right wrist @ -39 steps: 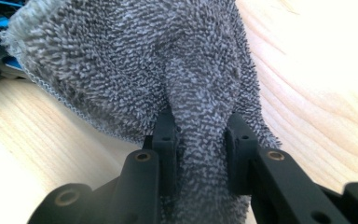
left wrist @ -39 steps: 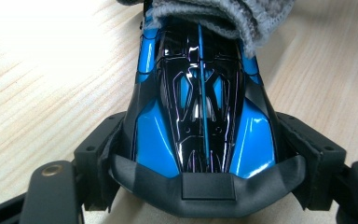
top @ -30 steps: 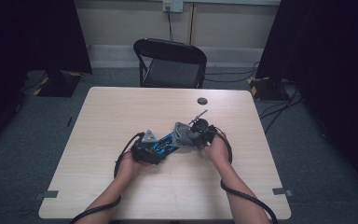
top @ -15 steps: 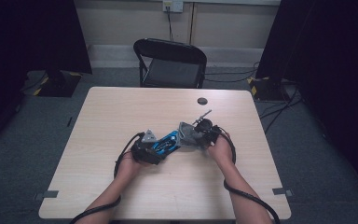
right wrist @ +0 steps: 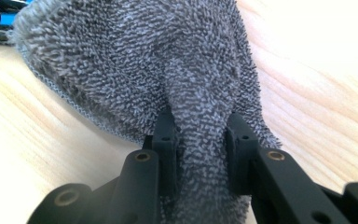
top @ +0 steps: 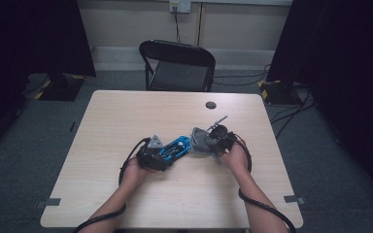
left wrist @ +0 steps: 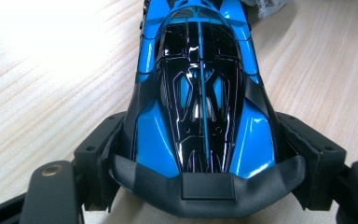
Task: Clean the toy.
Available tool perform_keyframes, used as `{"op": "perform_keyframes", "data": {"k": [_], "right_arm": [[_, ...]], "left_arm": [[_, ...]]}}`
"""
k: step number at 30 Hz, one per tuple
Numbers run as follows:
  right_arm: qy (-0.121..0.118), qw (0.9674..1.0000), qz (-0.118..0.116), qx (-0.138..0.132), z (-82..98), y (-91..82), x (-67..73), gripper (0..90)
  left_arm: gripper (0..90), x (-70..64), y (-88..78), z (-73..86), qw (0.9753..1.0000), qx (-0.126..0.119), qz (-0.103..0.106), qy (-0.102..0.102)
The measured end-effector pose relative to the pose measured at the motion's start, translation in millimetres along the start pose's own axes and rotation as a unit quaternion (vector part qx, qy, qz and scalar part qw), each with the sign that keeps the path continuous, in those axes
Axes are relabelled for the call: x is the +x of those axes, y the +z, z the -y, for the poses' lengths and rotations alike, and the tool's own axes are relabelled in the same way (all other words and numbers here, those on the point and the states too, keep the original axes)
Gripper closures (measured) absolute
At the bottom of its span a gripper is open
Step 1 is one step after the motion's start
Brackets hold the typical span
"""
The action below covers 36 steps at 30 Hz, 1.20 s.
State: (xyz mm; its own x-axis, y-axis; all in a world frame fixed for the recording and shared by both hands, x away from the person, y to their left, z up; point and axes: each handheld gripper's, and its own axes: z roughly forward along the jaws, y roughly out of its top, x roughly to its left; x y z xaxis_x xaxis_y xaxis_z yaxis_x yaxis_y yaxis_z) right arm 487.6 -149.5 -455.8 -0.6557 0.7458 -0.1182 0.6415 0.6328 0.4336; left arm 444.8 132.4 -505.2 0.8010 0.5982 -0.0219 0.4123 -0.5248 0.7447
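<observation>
**Toy car clamped at its end, grey cloth pinched beside it**

The blue and black toy car (left wrist: 200, 93) lies near the middle of the wooden table (top: 126, 116), a little toward the person's side, its length running between the two grippers. In the left gripper view its glossy blue body with a black centre panel stretches away from the camera, and its dark end piece sits squarely between the black jaws. The left gripper (left wrist: 207, 154) has its jaws set wide and pressed against both flanks of the car, so the car is gripped at that end. In the high view the left gripper (top: 151, 154) sits at the car's near-left end, with the left hand (top: 135, 172) behind it.

At the car's other end is the grey cloth (right wrist: 158, 65), a shaggy microfibre piece. It is bunched into a fold that the right gripper (right wrist: 200, 135) pinches between nearly closed jaws; the rest of the cloth fans out ahead of the jaws over the table. A sliver of the blue car shows at the cloth's far edge, touching or just beside it. In the high view the cloth (top: 201, 141) meets the car's right end, with the right hand (top: 235, 155) behind it.

Farther back on the table sits a small dark round disc (top: 211, 105), well apart from the work. A black folding chair (top: 177, 65) stands beyond the far edge
</observation>
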Motion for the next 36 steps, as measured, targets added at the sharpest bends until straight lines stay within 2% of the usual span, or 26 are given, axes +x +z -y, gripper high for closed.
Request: {"op": "perform_keyframes", "data": {"k": [11,19,28,30,34,36], "right_arm": [[0.003,1.0000,0.006,-0.002,13.9,-4.1,-7.4,69.6],[-0.006,0.9999,0.010,-0.005,22.7,-9.6,-8.5,68.2],[-0.004,0.9997,0.013,-0.022,29.1,-10.1,-7.3,55.5],[-0.005,0.9995,0.012,-0.028,30.8,-10.9,-6.7,49.4],[-0.003,0.9991,0.007,-0.042,33.2,-13.5,-7.8,46.7],[-0.002,0.9989,0.001,-0.047,34.3,-15.2,-8.8,46.2]], "left_arm": [[24.2,0.0,0.0,0.0,1.0000,0.000,0.000,0.000],[24.0,0.2,-0.2,0.0,1.0000,0.000,0.000,-0.001],[19.1,-2.5,1.4,-1.4,1.0000,0.004,-0.001,-0.005],[18.6,-3.1,1.5,-2.1,1.0000,0.007,-0.001,-0.006],[18.8,-3.1,-1.7,-4.0,0.9997,0.009,0.002,-0.022],[22.3,-1.9,-5.7,-5.8,0.9994,0.006,0.004,-0.032]]}}
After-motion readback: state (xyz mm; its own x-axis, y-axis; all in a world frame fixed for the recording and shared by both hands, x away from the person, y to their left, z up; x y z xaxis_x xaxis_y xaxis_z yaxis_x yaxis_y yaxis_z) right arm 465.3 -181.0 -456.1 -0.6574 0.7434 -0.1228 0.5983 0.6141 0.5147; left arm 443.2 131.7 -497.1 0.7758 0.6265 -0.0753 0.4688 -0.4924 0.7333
